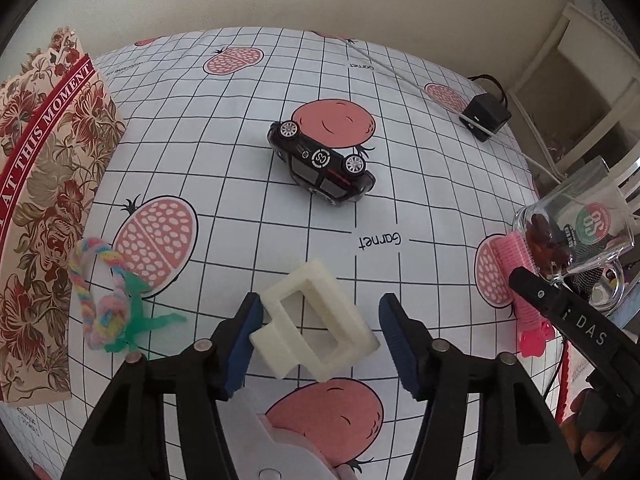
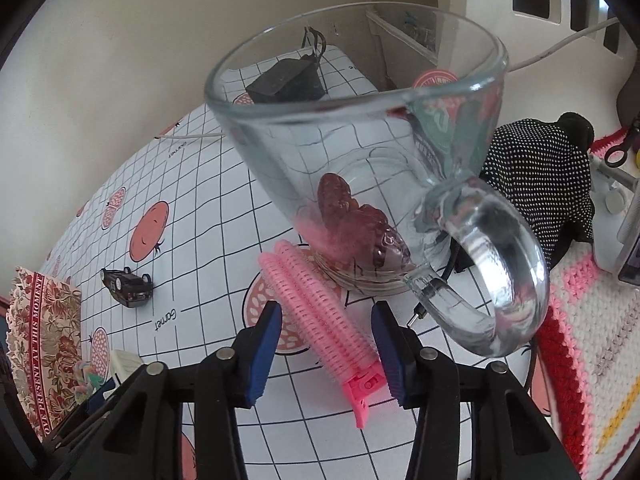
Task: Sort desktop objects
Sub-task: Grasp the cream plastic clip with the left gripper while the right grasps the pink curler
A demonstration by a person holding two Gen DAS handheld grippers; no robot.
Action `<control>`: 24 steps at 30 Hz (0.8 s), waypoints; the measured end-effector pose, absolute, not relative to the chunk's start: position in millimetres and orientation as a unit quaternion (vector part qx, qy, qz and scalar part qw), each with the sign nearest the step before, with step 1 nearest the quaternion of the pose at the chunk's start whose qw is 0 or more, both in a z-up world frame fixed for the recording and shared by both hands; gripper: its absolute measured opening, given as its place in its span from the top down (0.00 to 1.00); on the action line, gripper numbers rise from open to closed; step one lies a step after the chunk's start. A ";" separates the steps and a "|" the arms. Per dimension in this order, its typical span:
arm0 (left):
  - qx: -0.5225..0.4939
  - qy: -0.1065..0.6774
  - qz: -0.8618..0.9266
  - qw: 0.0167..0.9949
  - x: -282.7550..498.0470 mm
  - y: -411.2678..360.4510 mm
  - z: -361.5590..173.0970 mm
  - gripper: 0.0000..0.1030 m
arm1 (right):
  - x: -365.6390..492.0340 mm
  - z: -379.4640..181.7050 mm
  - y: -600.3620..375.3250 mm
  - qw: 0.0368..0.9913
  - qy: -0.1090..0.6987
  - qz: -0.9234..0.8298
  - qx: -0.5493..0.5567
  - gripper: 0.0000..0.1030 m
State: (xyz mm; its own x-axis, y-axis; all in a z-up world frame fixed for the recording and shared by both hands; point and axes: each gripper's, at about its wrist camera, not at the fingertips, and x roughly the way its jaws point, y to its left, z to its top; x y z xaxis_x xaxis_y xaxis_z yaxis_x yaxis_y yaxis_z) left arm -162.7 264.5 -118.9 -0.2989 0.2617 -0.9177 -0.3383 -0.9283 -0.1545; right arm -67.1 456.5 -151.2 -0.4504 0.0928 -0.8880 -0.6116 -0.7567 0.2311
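While your left tool (image 1: 318, 342) brackets the cream block (image 1: 316, 324) on the table (image 1: 432, 184), jaws apart, your right tool (image 2: 326, 350) likewise straddles the pink hair roller (image 2: 320, 316) unclamped, both poised for sorting.

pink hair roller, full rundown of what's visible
The pink hair roller is a long plastic clip-type curler: two ribbed, bristly cylinders side by side, with a flat hinged clip end nearest the camera. It lies flat on the gridded cloth, running diagonally. Its far end reaches the base of the glass mug, apparently touching. The right gripper straddles the clip end; its right pad looks against it, the left pad stands clear.
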 end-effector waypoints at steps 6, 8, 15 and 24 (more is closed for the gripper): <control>-0.537 0.075 0.819 0.187 -155.1 270.3 -121.3 0.44 | -67.9 -151.0 452.6 0.225 0.252 0.810 -0.480 0.51; -0.524 0.100 0.826 0.181 -151.0 274.4 -123.2 0.44 | -70.0 -151.5 447.1 0.229 0.229 0.812 -0.486 0.51; -0.509 0.108 0.835 0.179 -148.9 272.8 -124.1 0.43 | -76.5 -154.0 428.8 0.251 0.157 0.814 -0.500 0.52; -0.510 0.107 0.834 0.183 -149.5 273.7 -124.3 0.44 | -71.4 -153.4 428.3 0.271 0.164 0.815 -0.485 0.60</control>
State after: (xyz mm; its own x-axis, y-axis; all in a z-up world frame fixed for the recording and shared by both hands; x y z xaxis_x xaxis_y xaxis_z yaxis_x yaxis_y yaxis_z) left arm -149.5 273.7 -124.3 -0.4132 0.1961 -0.8893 -0.4147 -0.9099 -0.0079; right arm -71.4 428.3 -153.4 -0.3820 0.2836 -0.8796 -0.6012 -0.7991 0.0034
